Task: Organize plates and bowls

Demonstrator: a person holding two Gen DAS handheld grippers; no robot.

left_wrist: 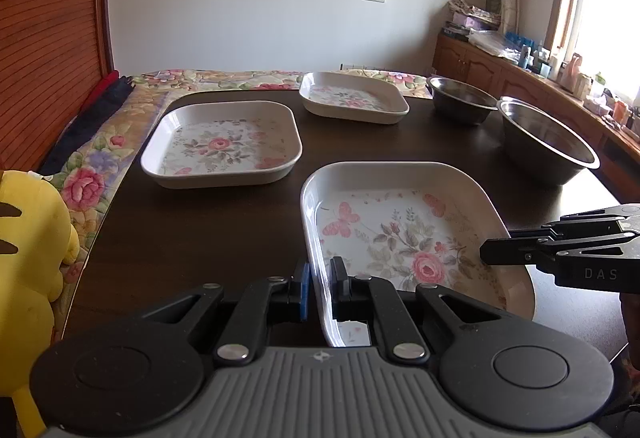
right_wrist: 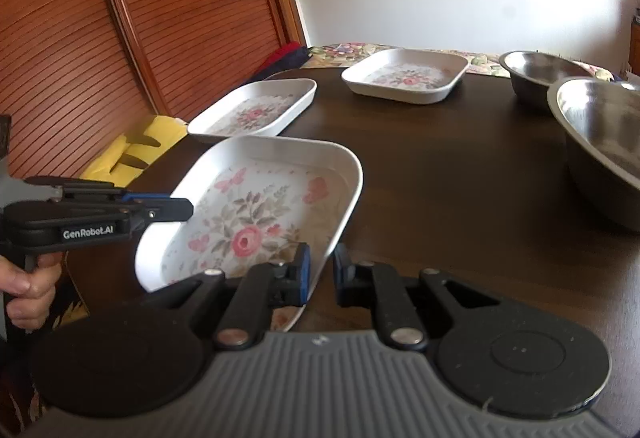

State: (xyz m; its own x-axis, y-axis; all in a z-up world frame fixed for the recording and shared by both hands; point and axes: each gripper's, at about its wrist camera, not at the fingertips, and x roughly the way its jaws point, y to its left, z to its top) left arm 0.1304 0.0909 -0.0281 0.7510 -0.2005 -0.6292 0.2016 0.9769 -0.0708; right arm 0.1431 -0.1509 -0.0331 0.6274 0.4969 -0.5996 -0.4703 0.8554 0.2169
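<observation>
Nearest to me on the dark table (left_wrist: 192,238) is a square white plate with a rose print (left_wrist: 400,230) (right_wrist: 256,214). My left gripper (left_wrist: 322,284) (right_wrist: 184,207) is shut on its left rim, which runs between the two fingers. On the opposite rim my right gripper (right_wrist: 321,270) (left_wrist: 486,252) is shut the same way. Two more floral plates lie farther back, one at the left (left_wrist: 222,144) (right_wrist: 256,110) and one at the far middle (left_wrist: 354,98) (right_wrist: 406,76). At the right stand a small steel bowl (left_wrist: 460,98) (right_wrist: 536,72) and a large steel bowl (left_wrist: 548,142) (right_wrist: 604,134).
A yellow plush toy (left_wrist: 28,258) and a floral cloth (left_wrist: 100,158) lie off the table's left edge. Behind them is a slatted wooden door (right_wrist: 120,38). A cluttered cabinet (left_wrist: 520,66) runs under the window. A hand (right_wrist: 28,286) holds the left gripper's handle.
</observation>
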